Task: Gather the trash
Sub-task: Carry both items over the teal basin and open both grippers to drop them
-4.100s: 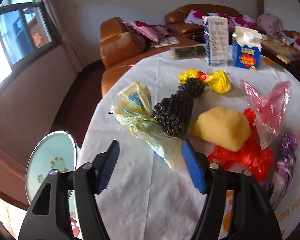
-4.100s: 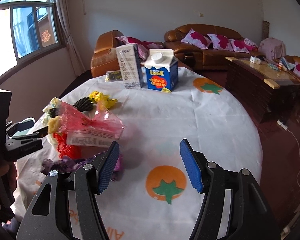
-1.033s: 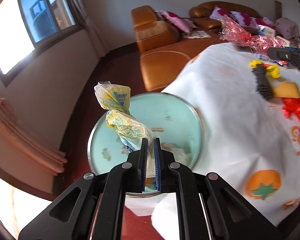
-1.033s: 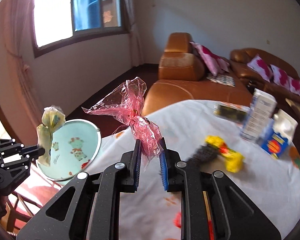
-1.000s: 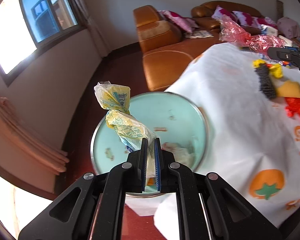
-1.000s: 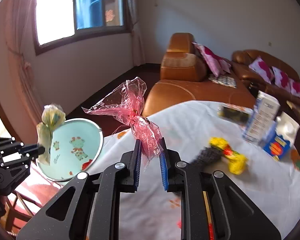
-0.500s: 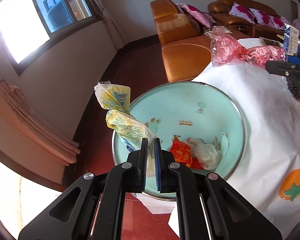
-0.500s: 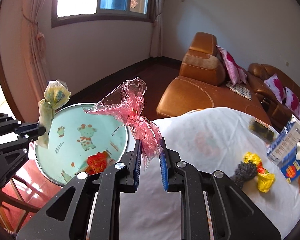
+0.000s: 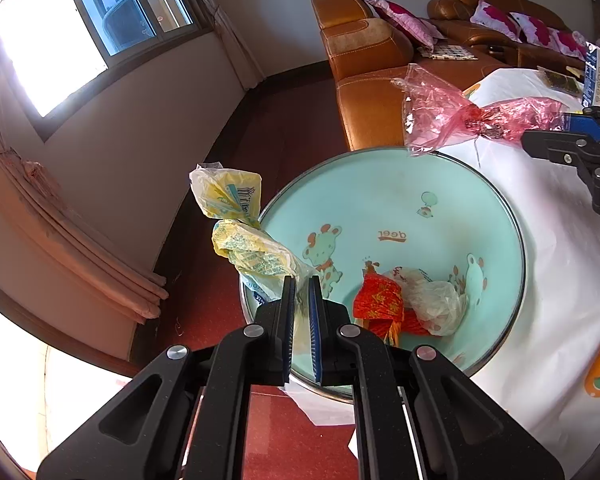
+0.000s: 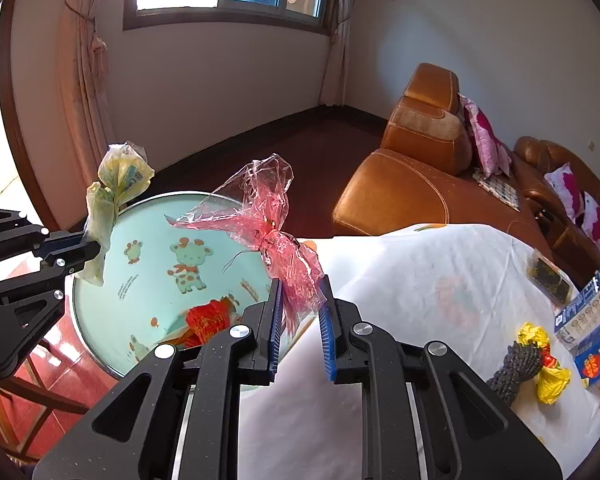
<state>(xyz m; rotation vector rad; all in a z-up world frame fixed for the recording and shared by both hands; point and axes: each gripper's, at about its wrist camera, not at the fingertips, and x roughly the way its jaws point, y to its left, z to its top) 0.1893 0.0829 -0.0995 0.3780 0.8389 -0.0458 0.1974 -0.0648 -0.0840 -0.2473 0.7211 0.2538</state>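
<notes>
tablecloth (image 10: 440, 280) white, fruit prints; floor (image 9: 284, 120) dark red; sofa (image 10: 412, 184) tan leather

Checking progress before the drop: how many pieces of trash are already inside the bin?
2: a red wrapper and a clear crumpled bag touching it, both at the bottom of the mint bin. More may be hidden beneath them or behind the left gripper.

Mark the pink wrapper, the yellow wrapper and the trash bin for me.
pink wrapper (image 10: 268, 216), right wrist view, on the crinkled film above the twist.
yellow wrapper (image 9: 256, 256), left wrist view, on the lower crumpled bulge.
trash bin (image 9: 380, 184), left wrist view, on the bare teal inner wall.
</notes>
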